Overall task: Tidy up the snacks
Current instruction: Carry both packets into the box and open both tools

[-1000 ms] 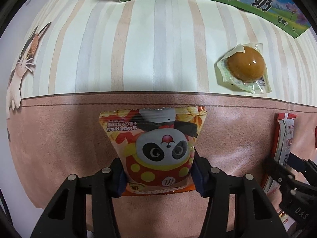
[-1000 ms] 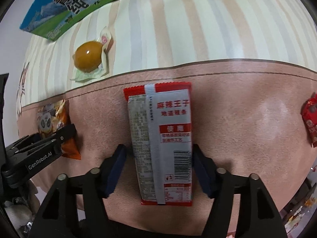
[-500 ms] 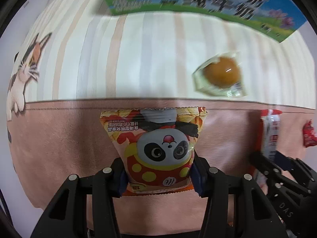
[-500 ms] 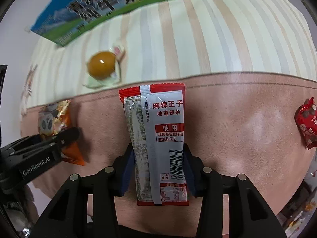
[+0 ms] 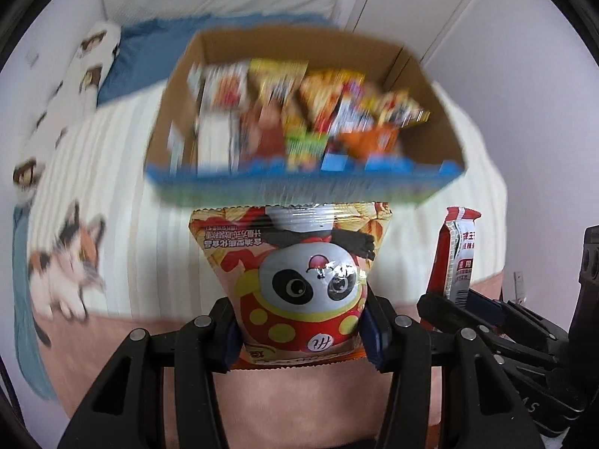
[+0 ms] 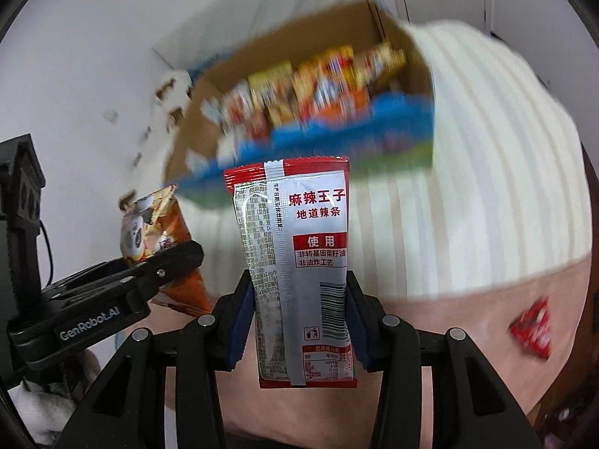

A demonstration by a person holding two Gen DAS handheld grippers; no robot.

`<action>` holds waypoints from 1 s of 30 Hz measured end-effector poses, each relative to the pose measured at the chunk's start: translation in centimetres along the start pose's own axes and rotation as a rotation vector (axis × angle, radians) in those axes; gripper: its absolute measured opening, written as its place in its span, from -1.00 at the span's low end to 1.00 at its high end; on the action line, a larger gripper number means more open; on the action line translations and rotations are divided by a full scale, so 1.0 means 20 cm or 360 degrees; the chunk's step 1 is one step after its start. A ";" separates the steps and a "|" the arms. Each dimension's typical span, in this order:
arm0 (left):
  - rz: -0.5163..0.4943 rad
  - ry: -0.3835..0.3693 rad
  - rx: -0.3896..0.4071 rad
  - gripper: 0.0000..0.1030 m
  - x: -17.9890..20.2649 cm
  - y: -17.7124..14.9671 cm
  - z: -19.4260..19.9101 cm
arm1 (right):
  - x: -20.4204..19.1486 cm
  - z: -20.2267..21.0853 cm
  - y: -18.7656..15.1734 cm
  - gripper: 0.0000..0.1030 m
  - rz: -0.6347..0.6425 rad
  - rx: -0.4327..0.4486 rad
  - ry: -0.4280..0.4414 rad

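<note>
Currently I list my left gripper pinching the panda snack bag and my right gripper pinching the red spicy-strip packet, both aloft near the carton on the bed; risk: smooth film slipping out mid-carry.

The panda snack bag is orange, red and yellow-dotted. The spicy strip packet is red and silver. Cream stripes run over the blanket.

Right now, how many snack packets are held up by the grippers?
2. The panda packet sits in the left gripper; the red-and-silver strip packet sits in the right gripper. More snacks fill the blurred cardboard box.
</note>
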State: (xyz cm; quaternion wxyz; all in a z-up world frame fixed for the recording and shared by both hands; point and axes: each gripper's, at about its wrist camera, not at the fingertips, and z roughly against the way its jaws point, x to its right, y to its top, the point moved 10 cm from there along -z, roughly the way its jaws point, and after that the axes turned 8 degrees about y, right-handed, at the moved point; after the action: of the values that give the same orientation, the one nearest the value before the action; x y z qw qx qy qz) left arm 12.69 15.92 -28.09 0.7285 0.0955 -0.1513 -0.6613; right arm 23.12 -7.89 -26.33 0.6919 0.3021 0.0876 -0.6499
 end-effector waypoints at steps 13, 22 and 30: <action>-0.0073 -0.0024 -0.0123 -0.06 0.12 0.70 -0.18 | 0.02 -0.04 0.83 -0.08 0.0085 0.0060 -0.0133; -0.0090 -0.0007 -0.0412 -0.06 0.16 0.91 -0.59 | 0.23 -0.29 1.05 -0.08 0.0040 -0.0084 -0.0289; -0.0028 -0.0027 -0.0569 0.18 0.19 0.88 -0.76 | 0.38 -0.48 0.97 0.21 -0.0061 -0.0270 -0.0308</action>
State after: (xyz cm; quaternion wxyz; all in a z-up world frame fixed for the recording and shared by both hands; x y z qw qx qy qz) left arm 34.69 13.18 -36.09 0.7268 -0.0398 -0.0365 -0.6848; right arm 45.36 -9.63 -32.04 0.7076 0.1767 0.0808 -0.6794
